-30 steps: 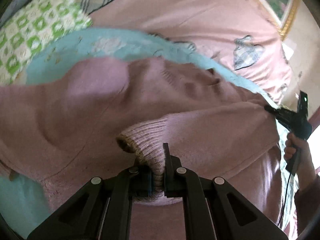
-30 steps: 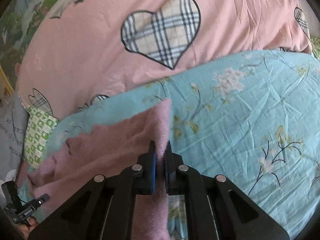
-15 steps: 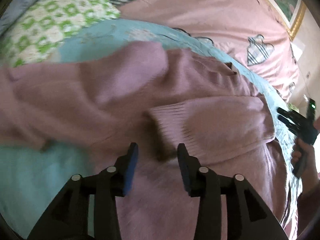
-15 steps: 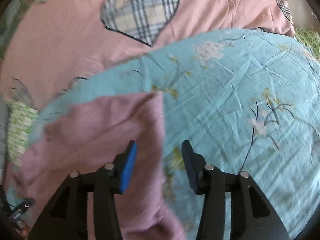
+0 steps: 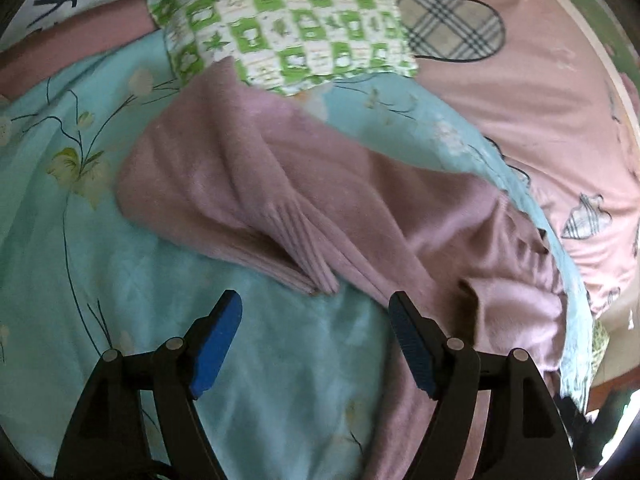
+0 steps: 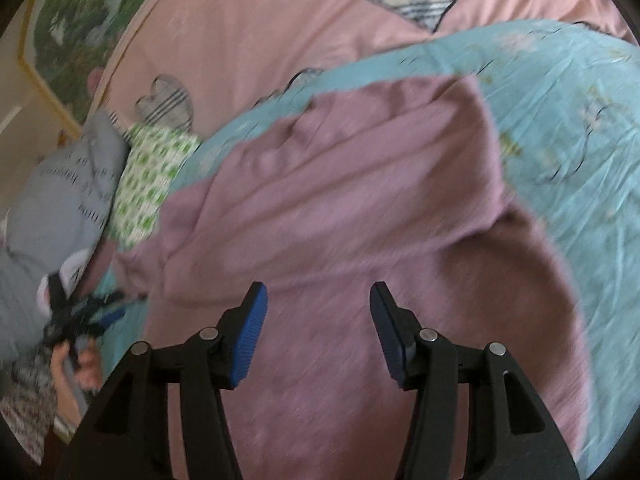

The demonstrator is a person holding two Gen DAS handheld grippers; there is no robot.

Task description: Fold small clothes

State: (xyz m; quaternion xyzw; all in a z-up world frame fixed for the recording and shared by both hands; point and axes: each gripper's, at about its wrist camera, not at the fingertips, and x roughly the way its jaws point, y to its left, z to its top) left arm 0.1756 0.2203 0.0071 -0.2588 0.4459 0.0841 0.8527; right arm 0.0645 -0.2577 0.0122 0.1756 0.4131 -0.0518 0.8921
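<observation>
Left wrist view: our left gripper has just been opening, jaws wide, nothing between them; the pink sweater lies crumpled on the turquoise floral sheet, its ribbed cuff just ahead of the fingertips — the lower right fold blurs away behind a finger. Right wrist view: the right gripper has also been opening, empty, above the smeared sweater; the left gripper at the left edge is hard to make out.

You're working over a bed: a teal floral sheet on a pink quilt with plaid hearts. A green-checked pillow lies at its edge in daylight.
</observation>
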